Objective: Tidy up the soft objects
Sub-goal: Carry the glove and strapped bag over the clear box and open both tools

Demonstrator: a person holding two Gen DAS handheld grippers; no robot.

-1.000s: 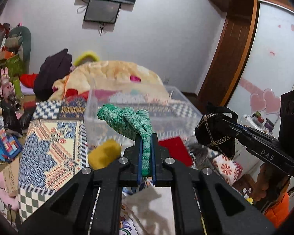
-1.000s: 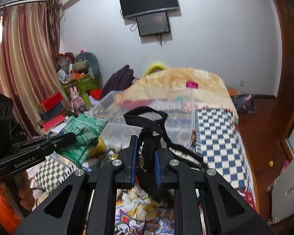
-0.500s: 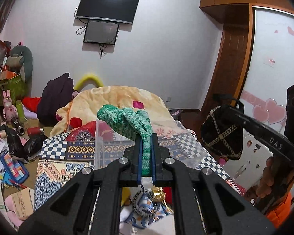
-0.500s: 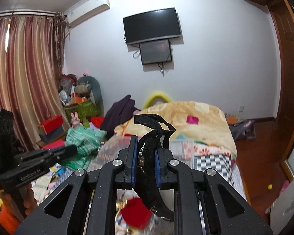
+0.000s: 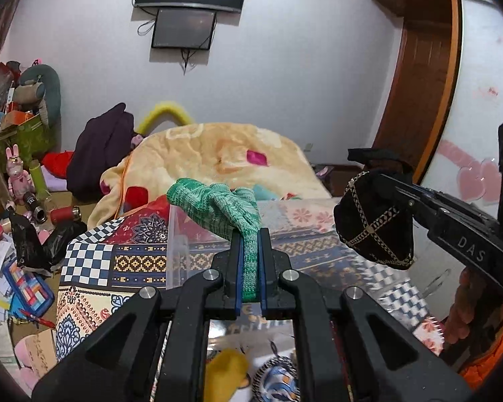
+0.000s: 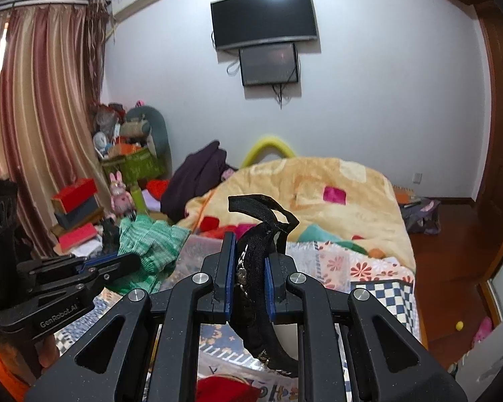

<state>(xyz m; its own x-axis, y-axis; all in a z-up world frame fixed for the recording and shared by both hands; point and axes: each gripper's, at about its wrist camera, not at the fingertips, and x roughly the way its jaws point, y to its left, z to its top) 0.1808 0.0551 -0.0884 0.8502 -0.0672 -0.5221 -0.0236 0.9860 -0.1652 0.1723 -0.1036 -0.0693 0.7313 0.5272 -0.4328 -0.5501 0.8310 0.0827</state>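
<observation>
My left gripper (image 5: 250, 268) is shut on a green knitted glove (image 5: 218, 206), which droops forward over the near wall of a clear plastic bin (image 5: 184, 251). The glove also shows in the right wrist view (image 6: 147, 248). My right gripper (image 6: 248, 271) is shut on a black pouch with gold chain trim (image 6: 261, 251). In the left wrist view the pouch (image 5: 375, 224) hangs at the right, above the bin. A yellow soft item (image 5: 224, 375) and a patterned cloth (image 5: 278, 378) lie inside the bin below my left gripper. A red item (image 6: 224, 390) lies below my right gripper.
The bin stands on a bed with a patchwork quilt (image 5: 94, 264) and a yellow blanket (image 5: 218, 154). A dark garment (image 5: 100, 150) lies at the bed's far left. Cluttered boxes and toys (image 5: 16, 181) fill the floor at the left. A wardrobe (image 5: 479, 100) is at the right.
Both grippers have risen with their loads and now look over the bin toward the wall; in the last half second they tilted slightly back down. The glove and pouch stay gripped.
</observation>
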